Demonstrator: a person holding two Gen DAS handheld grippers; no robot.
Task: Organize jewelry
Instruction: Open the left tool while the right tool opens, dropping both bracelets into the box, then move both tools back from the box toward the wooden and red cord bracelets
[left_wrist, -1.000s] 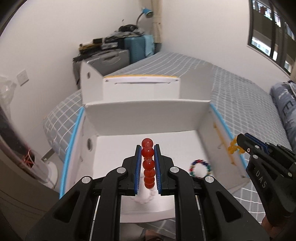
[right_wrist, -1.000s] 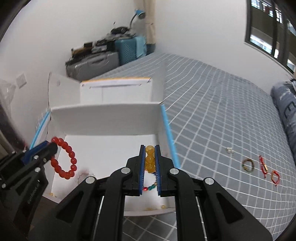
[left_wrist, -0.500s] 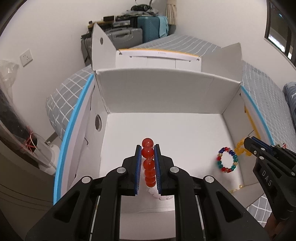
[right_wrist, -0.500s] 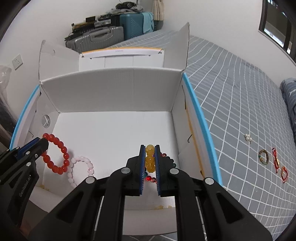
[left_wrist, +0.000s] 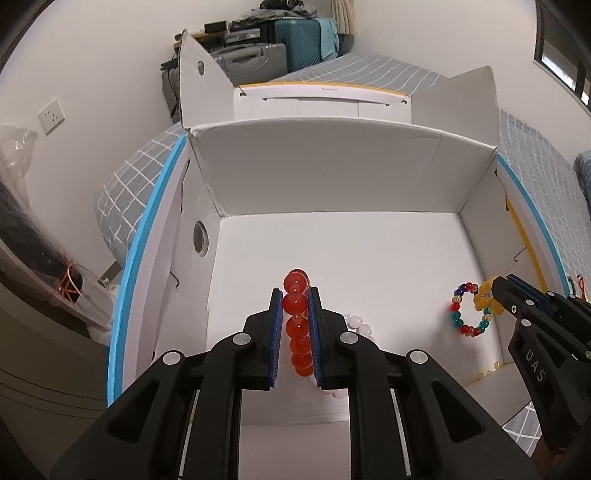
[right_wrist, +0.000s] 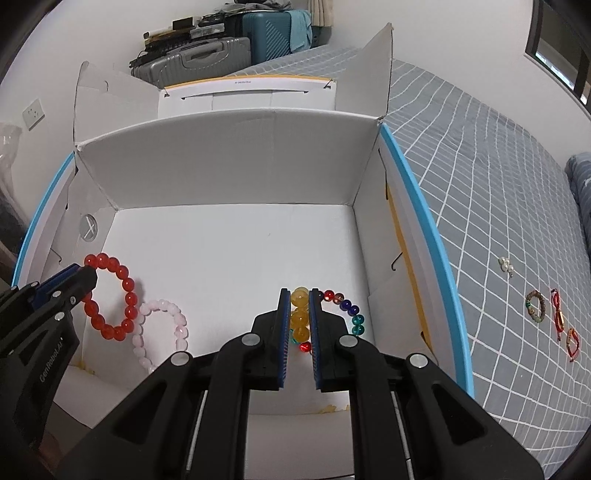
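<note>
Left tongs (left_wrist: 296, 295) clamped on red bead bracelet (right_wrist: 110, 299) — loop hangs low over left side of white cardboard box (left_wrist: 332, 177) floor, touching or just above pink bead bracelet (right_wrist: 162, 325) lying there. Right tongs (right_wrist: 299, 295) clamped on yellow bead bracelet (right_wrist: 300, 314) at right side of box, directly over multicoloured bead bracelet (left_wrist: 469, 310) on floor. Box sits on grey checked bed (right_wrist: 498, 184) — earrings (right_wrist: 506, 265), small beaded ring (right_wrist: 535, 310), two red pieces (right_wrist: 563, 325) lie on bedcover, well right of box.
</note>
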